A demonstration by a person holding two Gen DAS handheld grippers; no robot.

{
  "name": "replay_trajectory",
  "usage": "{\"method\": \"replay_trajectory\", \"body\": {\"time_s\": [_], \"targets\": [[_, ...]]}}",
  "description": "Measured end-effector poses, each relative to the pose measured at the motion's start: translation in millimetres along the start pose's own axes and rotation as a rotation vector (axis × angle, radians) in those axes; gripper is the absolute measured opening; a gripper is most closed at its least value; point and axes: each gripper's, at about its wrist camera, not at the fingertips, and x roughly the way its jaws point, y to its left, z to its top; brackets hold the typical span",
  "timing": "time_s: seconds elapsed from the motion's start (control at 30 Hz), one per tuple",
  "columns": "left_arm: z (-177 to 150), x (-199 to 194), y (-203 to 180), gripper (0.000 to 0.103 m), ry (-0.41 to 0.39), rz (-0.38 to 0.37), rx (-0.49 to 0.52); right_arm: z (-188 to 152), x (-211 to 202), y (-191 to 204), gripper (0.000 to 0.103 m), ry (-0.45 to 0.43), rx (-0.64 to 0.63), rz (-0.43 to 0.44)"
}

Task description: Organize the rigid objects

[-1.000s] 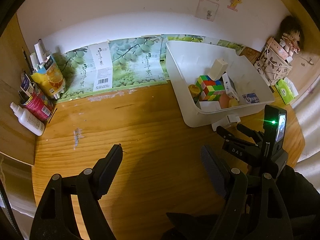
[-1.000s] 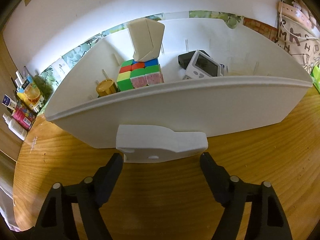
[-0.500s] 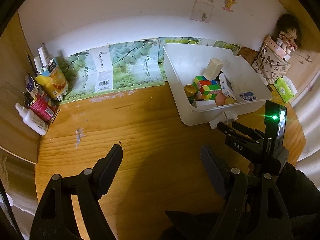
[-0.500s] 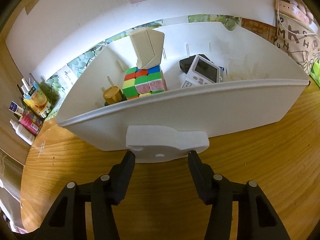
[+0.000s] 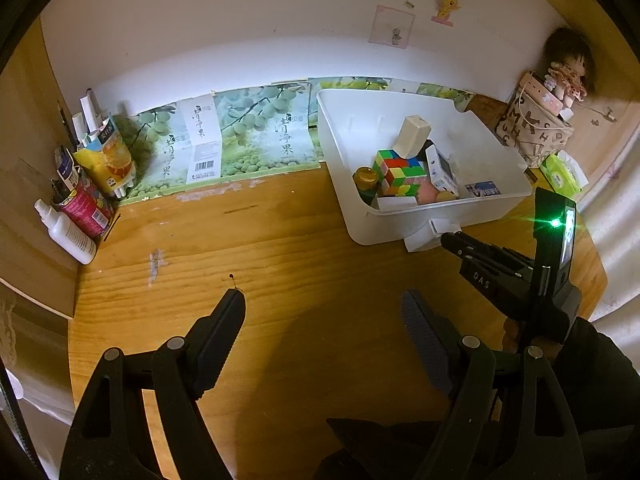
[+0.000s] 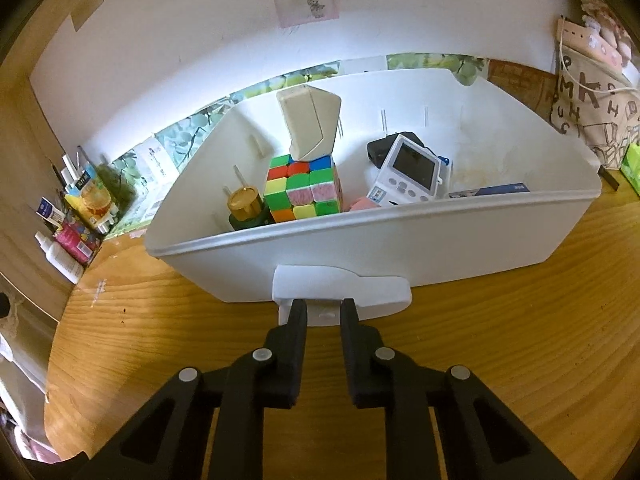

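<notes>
White moulded plastic forms the bin [image 6: 420, 240], which stands on the wooden counter [image 5: 280, 248] with its far wall close to the white wall behind. From my right wrist view, the right hand-held gripper [image 6: 323, 312] has just been closing and is now narrow, its two black fingers clamped on the small tab under the bin's handle [image 6: 340, 288], a flat white lug projecting from the near wall. In my left wrist view the left hand-held gripper [image 5: 322, 312] stands wide with nothing between its fingers, above bare wood.

Open room: the broad stretch of counter left of the bin is free as far as the cluster at the left edge, where a white spray bottle [image 5: 66, 230], a pink can [image 5: 86, 208] and a yellow carton [image 5: 112, 160] stand against a wooden side panel. Right of the bin the counter ends near a lettered fabric bag [image 5: 536, 128] and a green tissue pack [image 5: 560, 170].

Inside the bin, along the left part, are a colour cube [image 6: 304, 188] with glossy square tiles, a cream wedge-shaped block [image 6: 308, 124] leaning on top of it, and a gold-capped jar [image 6: 244, 206] just beside the cube. Further right a white handheld device [image 6: 408, 176] with a dark screen leans tilted over a black object [image 6: 380, 148]. A blue card [image 6: 492, 190] lies near the right front wall. The bin's inner walls carry thin vertical slots.
</notes>
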Motion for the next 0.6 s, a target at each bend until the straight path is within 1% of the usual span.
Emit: {"method": "replay_trajectory", "body": {"time_s": [0.13,0.17,0.2,0.23,0.27,0.33,0.37,0.4,0.43,0.5,0.6], "targets": [[-2,-1,-1,0.083,0.006,0.006,-0.005,-1,-4,-4,0.018,0.0,0.031,0.011],[-3,-1,-1,0.083,0.009,0.008,-0.006,-1,-3,-5,0.02,0.004,0.037,0.011],[-4,-2,-1,0.083,0.01,0.01,-0.006,-1,-2,-6,0.027,0.013,0.045,0.008],[-5,-2,-1,0.083,0.011,0.01,-0.006,-2,-1,-7,0.039,0.022,0.055,0.01],[-5,-2,-1,0.083,0.012,0.011,-0.005,-2,0,-8,0.044,0.028,0.064,0.018],[-7,-2,-1,0.083,0.017,0.013,-0.004,-3,0,-11,0.064,0.028,0.085,0.032],[-8,-1,-1,0.083,0.02,0.014,-0.004,-3,0,-11,0.069,0.027,0.09,0.035],[-9,-1,-1,0.083,0.025,0.016,-0.005,-3,0,-12,0.075,0.026,0.091,0.04],[-10,0,-1,0.083,0.029,0.017,-0.005,-3,1,-12,0.078,0.027,0.089,0.041],[-11,1,0,0.083,0.038,0.019,-0.007,-3,4,-11,0.081,0.04,0.077,0.025],[-14,1,2,0.083,0.045,0.022,-0.01,-3,9,-10,0.081,0.059,0.058,-0.008]]}}
